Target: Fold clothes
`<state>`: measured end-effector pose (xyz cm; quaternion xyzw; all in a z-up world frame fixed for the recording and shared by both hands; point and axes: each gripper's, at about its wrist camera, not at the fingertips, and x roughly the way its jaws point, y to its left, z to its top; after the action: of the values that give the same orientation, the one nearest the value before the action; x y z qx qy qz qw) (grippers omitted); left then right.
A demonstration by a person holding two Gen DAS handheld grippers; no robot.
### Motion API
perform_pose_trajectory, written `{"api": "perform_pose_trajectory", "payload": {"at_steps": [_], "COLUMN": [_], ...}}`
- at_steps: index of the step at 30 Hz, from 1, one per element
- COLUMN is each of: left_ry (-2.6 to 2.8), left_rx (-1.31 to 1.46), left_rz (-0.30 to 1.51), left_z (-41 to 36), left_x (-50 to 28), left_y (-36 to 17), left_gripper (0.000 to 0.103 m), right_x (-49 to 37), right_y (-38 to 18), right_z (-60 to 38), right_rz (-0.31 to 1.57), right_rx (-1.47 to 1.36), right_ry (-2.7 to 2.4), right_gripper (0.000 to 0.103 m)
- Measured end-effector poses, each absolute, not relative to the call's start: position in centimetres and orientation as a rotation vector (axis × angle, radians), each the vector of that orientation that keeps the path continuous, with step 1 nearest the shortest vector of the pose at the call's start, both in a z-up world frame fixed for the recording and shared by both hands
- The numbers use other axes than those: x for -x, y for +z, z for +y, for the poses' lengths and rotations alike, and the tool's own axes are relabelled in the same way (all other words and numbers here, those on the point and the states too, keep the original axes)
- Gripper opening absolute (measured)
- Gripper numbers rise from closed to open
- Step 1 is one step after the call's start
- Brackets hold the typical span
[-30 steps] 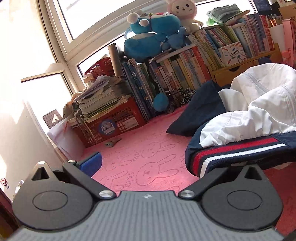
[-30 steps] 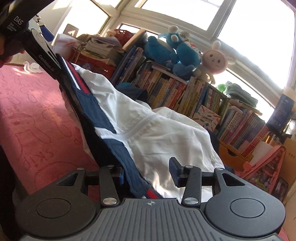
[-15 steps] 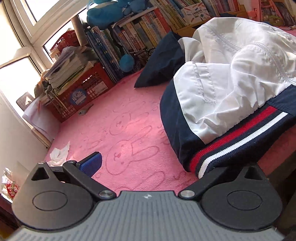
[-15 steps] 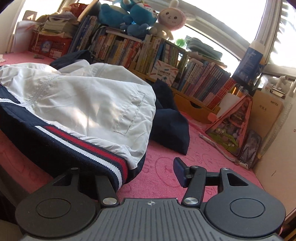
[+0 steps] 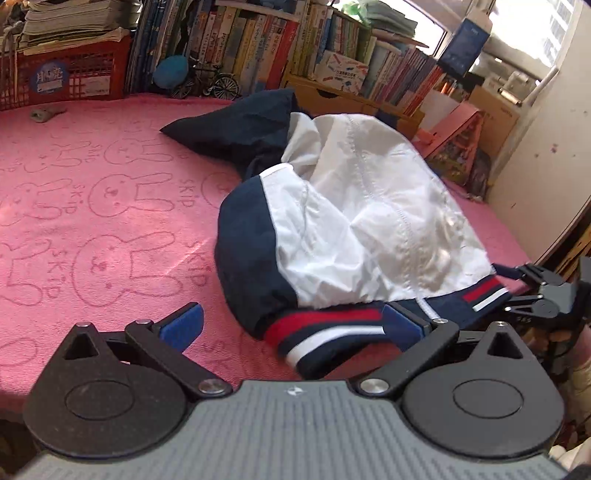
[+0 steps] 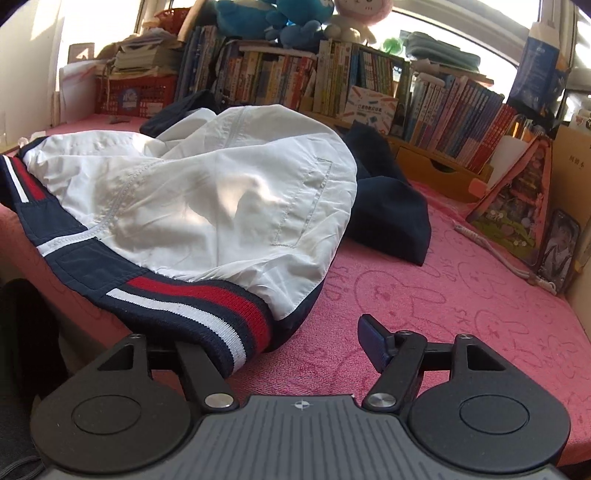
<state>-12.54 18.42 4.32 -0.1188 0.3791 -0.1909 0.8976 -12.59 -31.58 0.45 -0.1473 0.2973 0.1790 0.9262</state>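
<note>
A white and navy jacket (image 5: pixel 362 236) with a red, white and navy striped hem (image 5: pixel 325 328) lies bunched on the pink rabbit-print cover (image 5: pixel 110 206). My left gripper (image 5: pixel 291 325) is open at the near edge of the bed; the hem lies between its blue pads (image 5: pixel 184 325). In the right wrist view the jacket (image 6: pixel 207 192) fills the left half. My right gripper (image 6: pixel 291 332) is open; the striped hem (image 6: pixel 207 310) lies over its left finger, which is hidden. The right gripper also shows in the left wrist view (image 5: pixel 543 295) at the hem's far end.
A bookshelf (image 6: pixel 369 85) packed with books lines the back of the bed. A red crate (image 5: pixel 62 77) with stacked papers stands at the back left. Plush toys (image 6: pixel 288 18) sit on the books. A pink bag (image 6: pixel 517 192) leans at the right.
Both grippers have come down to the near bed edge, and the jacket, held up a second ago, now lies on the cover. Both views have swung right.
</note>
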Motion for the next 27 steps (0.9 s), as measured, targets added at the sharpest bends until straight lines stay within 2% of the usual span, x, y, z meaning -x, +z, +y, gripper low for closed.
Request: {"api": "perform_pose_trajectory", "payload": {"at_steps": [3,6,8,12,17,21,27], "left_ry": [-0.47,-0.438,-0.391,-0.251,-0.076,-0.075,-0.057], "left_rx": [0.335,0.288,0.215,0.073,0.019,0.07,0.03], "left_rz": [0.675,0.553,0.534,0.586,0.668,0.678,0.65], "left_z": [18.9,16.4,14.0,9.1,9.4,10.9,9.8], "left_x": [12.9,11.4,9.7,4.9,2.4,2.5,2.9], "left_y": [6.2,7.5,7.0,3.3,-1.2,-2.9,-3.3], "left_gripper": [0.103,0.103,0.103,0.103,0.103,0.103,0.103], "right_x": [12.2,11.9,11.6,12.3,14.1,14.7,10.2], "right_y": [0.6,0.7,0.8,1.0,2.3,4.0,7.1], "right_z": [-31.3,-30.8,-30.5,-29.9,-32.8,-36.1,-36.9], "right_rz": [0.608,0.603,0.599,0.588,0.598,0.614,0.469], "right_rx": [0.284,0.272,0.263,0.285,0.272,0.138,-0.156], "right_ry": [0.381,0.389,0.395,0.423,0.447,0.447,0.491], "right_gripper": [0.076,0.076,0.076,0.076,0.079,0.084,0.094]}}
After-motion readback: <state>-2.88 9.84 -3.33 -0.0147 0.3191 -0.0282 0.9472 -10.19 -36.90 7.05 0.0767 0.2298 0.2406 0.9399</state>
